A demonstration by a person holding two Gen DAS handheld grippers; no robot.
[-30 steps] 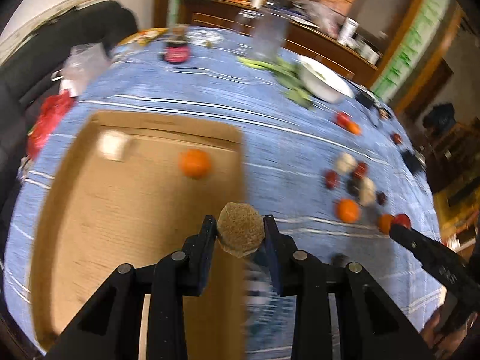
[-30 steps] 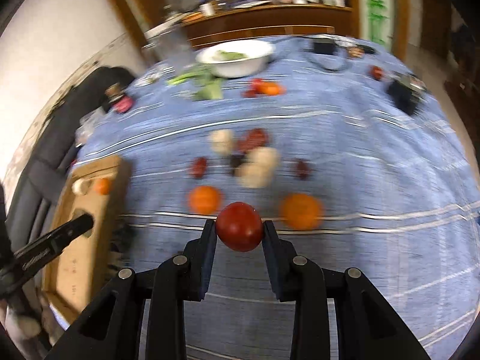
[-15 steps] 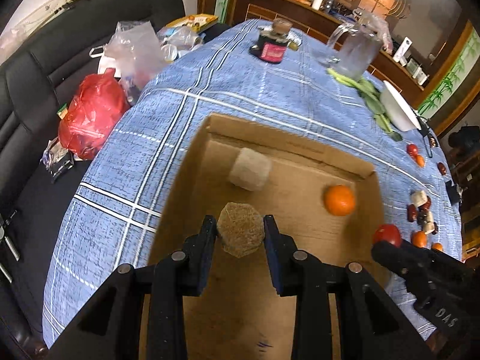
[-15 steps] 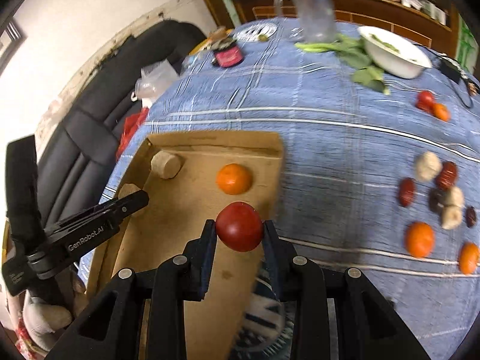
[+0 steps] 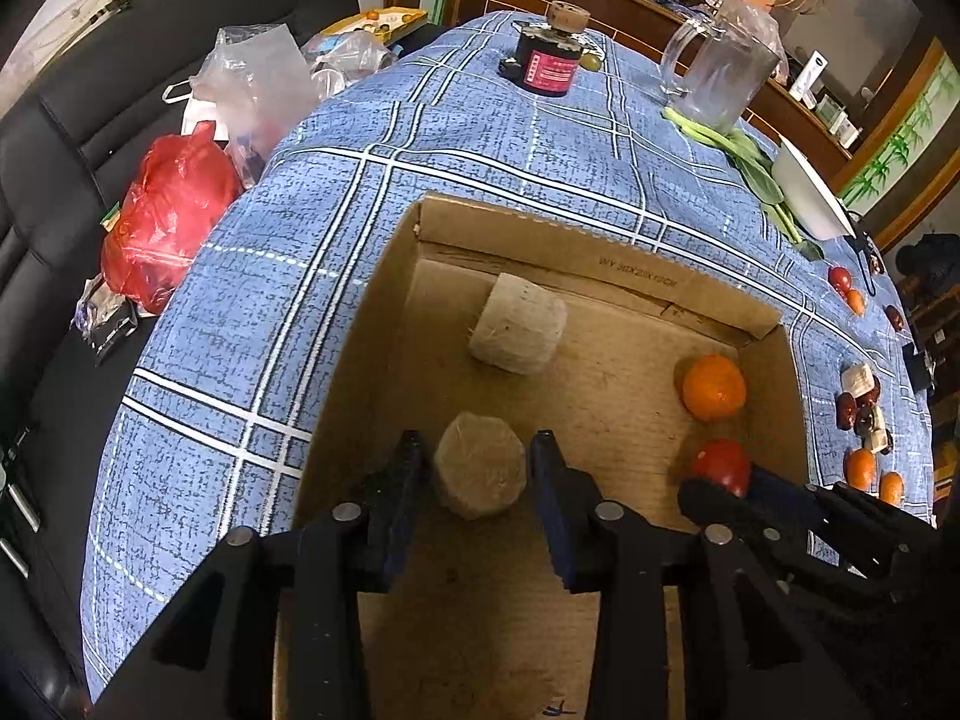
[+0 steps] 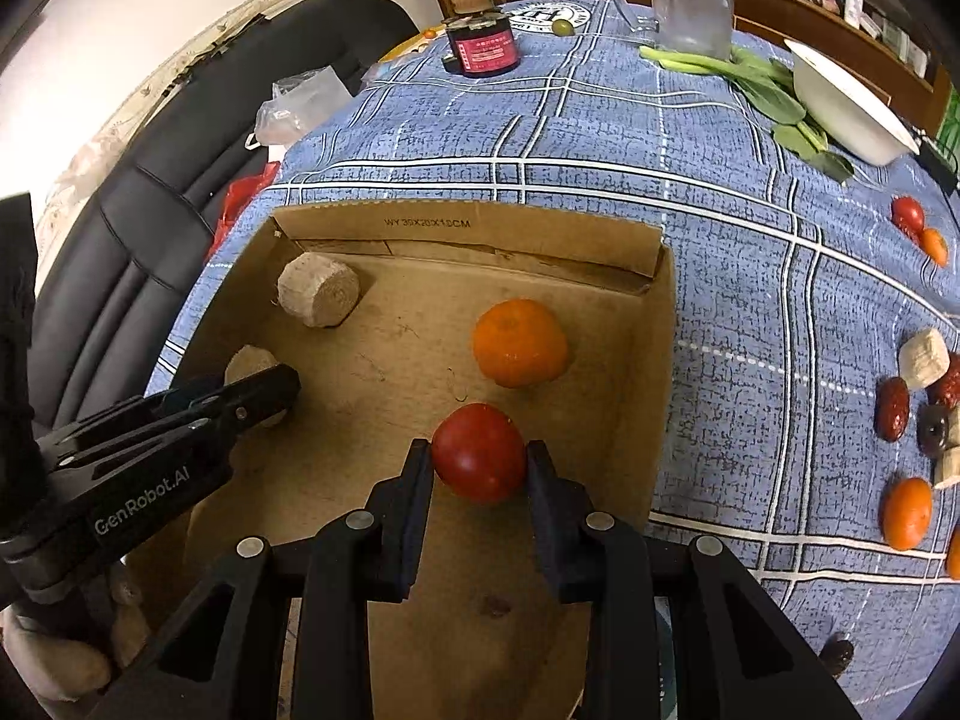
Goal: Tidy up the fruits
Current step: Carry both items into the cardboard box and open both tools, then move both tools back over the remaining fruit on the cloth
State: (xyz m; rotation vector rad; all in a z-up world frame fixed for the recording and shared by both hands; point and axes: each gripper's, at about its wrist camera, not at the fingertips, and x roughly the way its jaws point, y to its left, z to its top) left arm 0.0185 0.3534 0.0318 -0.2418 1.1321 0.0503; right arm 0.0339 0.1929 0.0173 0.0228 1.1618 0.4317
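I'm holding a tan chunk [image 5: 480, 473] clamped in the left claw [image 5: 480, 468] and a tomato [image 6: 479, 451] gripped in the right claw [image 6: 479, 462], both hanging over the box [image 6: 468, 228], orange [image 6: 519, 342] just ahead.

Near edge of cardboard box [image 5: 384, 300] cut off by the picture's bottom. Tan chunk [image 6: 249, 363] half hidden behind left gripper [image 6: 282, 384]. Rightmost orange [image 6: 954, 552] at worktop [image 6: 720, 180] edge clipped.

A glass jug [image 5: 717, 81] is standing far ahead on the blue checked cloth [image 5: 492, 144], greens [image 5: 744, 156] trailing from it toward a white bowl [image 5: 807, 195]. A dark jar [image 5: 549, 51] is sitting ahead-left; a red bag [image 5: 165, 219] is lying left on the sofa [image 5: 72, 120].
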